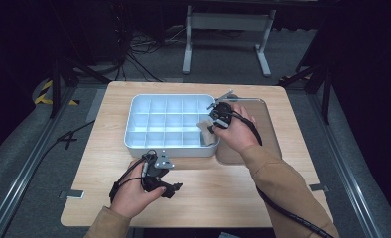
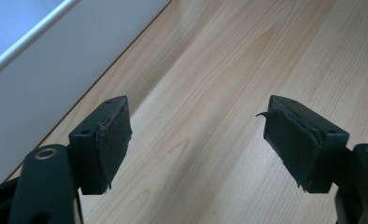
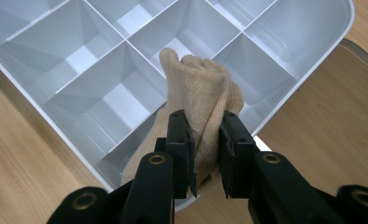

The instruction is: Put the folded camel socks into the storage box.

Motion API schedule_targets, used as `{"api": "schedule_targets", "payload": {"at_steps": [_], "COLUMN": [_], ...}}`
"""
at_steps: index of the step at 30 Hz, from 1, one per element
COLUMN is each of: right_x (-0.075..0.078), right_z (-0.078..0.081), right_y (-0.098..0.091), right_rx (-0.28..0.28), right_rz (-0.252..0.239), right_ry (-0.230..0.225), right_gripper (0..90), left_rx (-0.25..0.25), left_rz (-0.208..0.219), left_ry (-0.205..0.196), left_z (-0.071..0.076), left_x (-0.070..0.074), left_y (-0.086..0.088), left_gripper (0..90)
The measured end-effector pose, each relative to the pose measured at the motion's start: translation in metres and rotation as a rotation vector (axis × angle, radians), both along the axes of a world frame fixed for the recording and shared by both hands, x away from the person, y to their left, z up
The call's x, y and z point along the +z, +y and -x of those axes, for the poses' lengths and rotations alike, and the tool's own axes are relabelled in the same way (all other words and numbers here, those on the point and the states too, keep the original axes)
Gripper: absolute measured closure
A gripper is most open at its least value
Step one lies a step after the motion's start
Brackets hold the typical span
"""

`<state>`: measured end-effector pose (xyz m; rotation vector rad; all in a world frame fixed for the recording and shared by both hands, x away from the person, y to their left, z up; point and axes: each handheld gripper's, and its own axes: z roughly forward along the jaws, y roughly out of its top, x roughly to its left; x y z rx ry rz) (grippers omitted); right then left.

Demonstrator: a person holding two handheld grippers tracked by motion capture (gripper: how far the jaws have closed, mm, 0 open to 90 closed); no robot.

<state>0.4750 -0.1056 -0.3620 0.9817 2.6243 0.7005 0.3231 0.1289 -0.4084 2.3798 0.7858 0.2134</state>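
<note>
high view: right gripper (image 1: 214,121) carries beige cloth (image 1: 207,132) over divided tray (image 1: 134,106), probably a right-hand cell | left gripper view: left gripper (image 2: 198,140) parked on table (image 2: 229,60), jaws apart, empty | right gripper view: jaws clamp the cloth (image 3: 201,93) bunched so it fits a cell

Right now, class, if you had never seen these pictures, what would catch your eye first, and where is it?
First, the beige cloth pinched in the right gripper, bunched up above the white divided tray near its right edge. That tray sits mid-table, its compartments bare. The left gripper rests open over bare wood in front of the tray, holding nothing.
</note>
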Motion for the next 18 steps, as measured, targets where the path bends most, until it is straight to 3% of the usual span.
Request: {"api": "schedule_targets", "payload": {"at_steps": [7, 18], "right_x": [-0.008, -0.019], "right_z": [0.0, -0.001], "right_y": [0.004, 0.015], "right_rx": [0.006, 0.041], "right_rz": [0.025, 0.13], "right_ry": [0.017, 0.065], "right_gripper": [76.4, 77.6], "left_rx": [-0.012, -0.022], "left_rz": [-0.002, -0.008], "left_ry": [0.0, -0.001], "left_z": [-0.002, -0.003], "left_x": [-0.001, -0.002], "left_y": [-0.004, -0.007], "left_gripper": [23.6, 23.4]}}
